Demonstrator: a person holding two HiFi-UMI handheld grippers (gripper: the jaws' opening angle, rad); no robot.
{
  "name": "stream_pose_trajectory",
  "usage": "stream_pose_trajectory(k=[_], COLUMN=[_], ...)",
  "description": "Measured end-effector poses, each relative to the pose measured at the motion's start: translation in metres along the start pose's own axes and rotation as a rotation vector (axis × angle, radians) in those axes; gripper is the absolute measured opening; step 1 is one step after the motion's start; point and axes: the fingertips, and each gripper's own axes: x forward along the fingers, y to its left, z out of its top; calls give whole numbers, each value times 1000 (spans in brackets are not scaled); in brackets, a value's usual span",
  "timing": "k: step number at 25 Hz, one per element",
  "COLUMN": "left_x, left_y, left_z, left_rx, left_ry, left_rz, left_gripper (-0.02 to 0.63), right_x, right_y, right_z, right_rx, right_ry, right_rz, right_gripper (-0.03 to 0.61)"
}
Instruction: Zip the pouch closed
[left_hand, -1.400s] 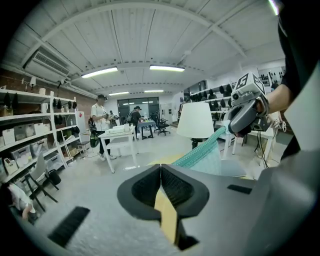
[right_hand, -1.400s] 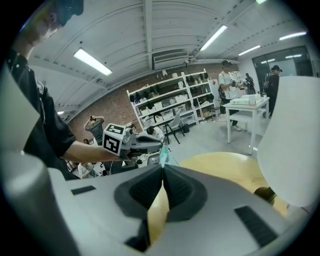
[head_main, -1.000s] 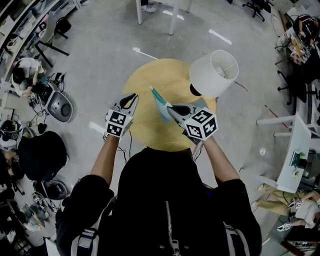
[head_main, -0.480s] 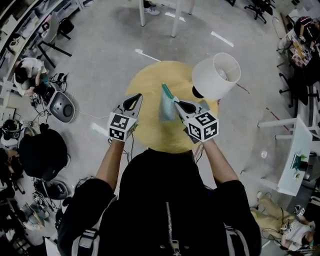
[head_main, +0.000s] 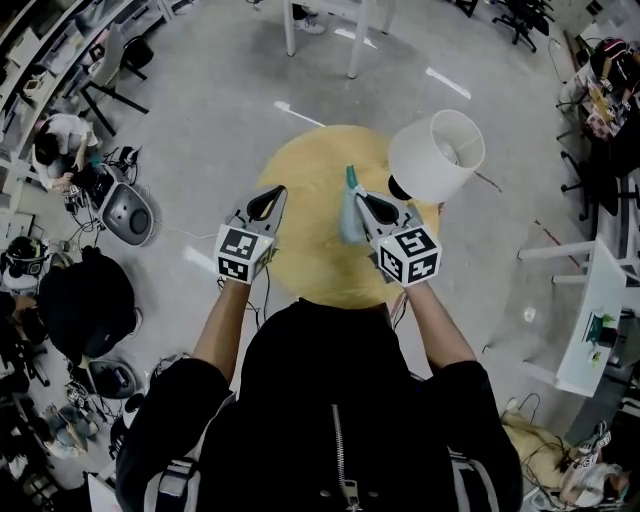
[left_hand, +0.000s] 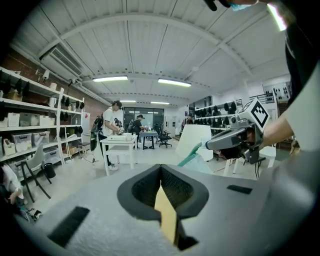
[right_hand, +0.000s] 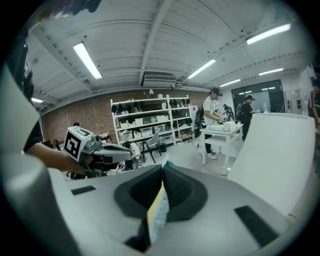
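The teal pouch (head_main: 349, 212) hangs edge-on over the round yellow table (head_main: 300, 255), pinched along one edge by my right gripper (head_main: 359, 197), which is shut on it. In the right gripper view the pouch's pale edge (right_hand: 159, 212) runs between the closed pads (right_hand: 176, 187), and its teal corner pokes out past my right gripper's tips (right_hand: 162, 168). My left gripper (head_main: 274, 191) hovers to the left of the pouch, apart from it, shut with nothing in it (left_hand: 161, 167). From the left gripper view the pouch (left_hand: 192, 153) hangs below the right gripper (left_hand: 231, 140).
A white lamp shade (head_main: 437, 152) stands on the table's right side, close behind the right gripper. Around the table is grey floor, with white desks (head_main: 590, 300) at right, chairs and people at left, and a white table (left_hand: 120, 147) further off.
The right gripper has carried the pouch rightward and turned it more edge-on. The left gripper has shifted slightly right and up in the picture.
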Motion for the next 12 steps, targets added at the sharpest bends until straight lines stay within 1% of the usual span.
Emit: stream_pose_trajectory(k=[12], left_x=[-1], left_y=[0], left_z=[-2], left_rx=[-1], left_ry=[-1], left_rz=[-12], left_gripper=[3], right_x=[-4], right_y=[5], right_z=[14], right_rx=[-41], right_ry=[-27], right_rz=[10], right_gripper=[15])
